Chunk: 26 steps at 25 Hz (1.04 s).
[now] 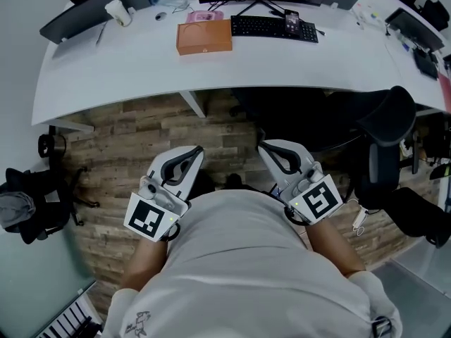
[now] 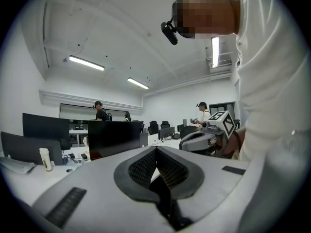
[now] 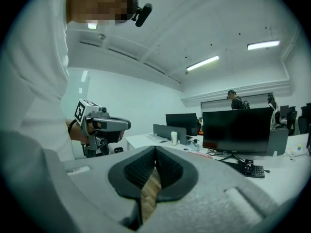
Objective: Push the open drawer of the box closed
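We see both grippers held against the torso, well apart from the white desk (image 1: 106, 76). Left gripper (image 1: 198, 151): jaws together, empty. Right gripper (image 1: 262, 146): same. Orange box (image 1: 204, 36) on desk, beside keyboard (image 1: 273, 27); we cannot tell its drawer's state

A long white desk (image 1: 282, 65) curves across the room. Dark monitors (image 1: 91, 5) stand along the desk's far edge, with a black keyboard (image 1: 273, 27) just in front of them. Below the desk's near edge the floor (image 1: 141, 129) is wood-look planks in mixed browns. A black office chair (image 1: 384, 139) sits at the desk's right end, and another black chair (image 1: 35, 196) stands off its left end. Above the desk, white walls (image 2: 184, 98) meet a white ceiling (image 2: 121, 28) with long lit light strips (image 2: 86, 63).
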### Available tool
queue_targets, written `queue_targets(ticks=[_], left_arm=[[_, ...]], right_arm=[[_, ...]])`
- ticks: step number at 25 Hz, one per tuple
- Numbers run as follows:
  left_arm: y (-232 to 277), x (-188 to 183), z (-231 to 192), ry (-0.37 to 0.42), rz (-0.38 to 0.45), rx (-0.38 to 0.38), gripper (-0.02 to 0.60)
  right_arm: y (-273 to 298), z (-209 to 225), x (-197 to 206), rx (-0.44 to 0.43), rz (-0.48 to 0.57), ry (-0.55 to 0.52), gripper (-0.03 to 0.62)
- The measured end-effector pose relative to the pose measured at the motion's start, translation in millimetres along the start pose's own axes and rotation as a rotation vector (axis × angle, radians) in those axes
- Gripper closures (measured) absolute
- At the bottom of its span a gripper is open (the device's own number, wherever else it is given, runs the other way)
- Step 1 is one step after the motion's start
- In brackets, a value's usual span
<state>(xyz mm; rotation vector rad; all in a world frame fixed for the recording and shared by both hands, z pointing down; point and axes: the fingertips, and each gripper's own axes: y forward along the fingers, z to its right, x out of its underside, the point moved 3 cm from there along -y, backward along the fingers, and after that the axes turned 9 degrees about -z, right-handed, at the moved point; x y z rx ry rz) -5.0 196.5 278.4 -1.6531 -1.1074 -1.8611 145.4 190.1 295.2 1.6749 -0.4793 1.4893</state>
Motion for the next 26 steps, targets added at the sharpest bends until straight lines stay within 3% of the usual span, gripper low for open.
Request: queue_targets(ticks=[15,26], left_arm=[[-45.8,20.3,16.5,-0.044,-0.024,-0.047,0.583],[-55.8,34.1,15.6,-0.047,-0.022,-0.042,0.583]], right_arm=[[1.8,-37.1,1.2,-0.051,-0.009,0.005,0.592],[6.7,-36.5,11.1,-0.036,-0.015,-0.047,0.592]])
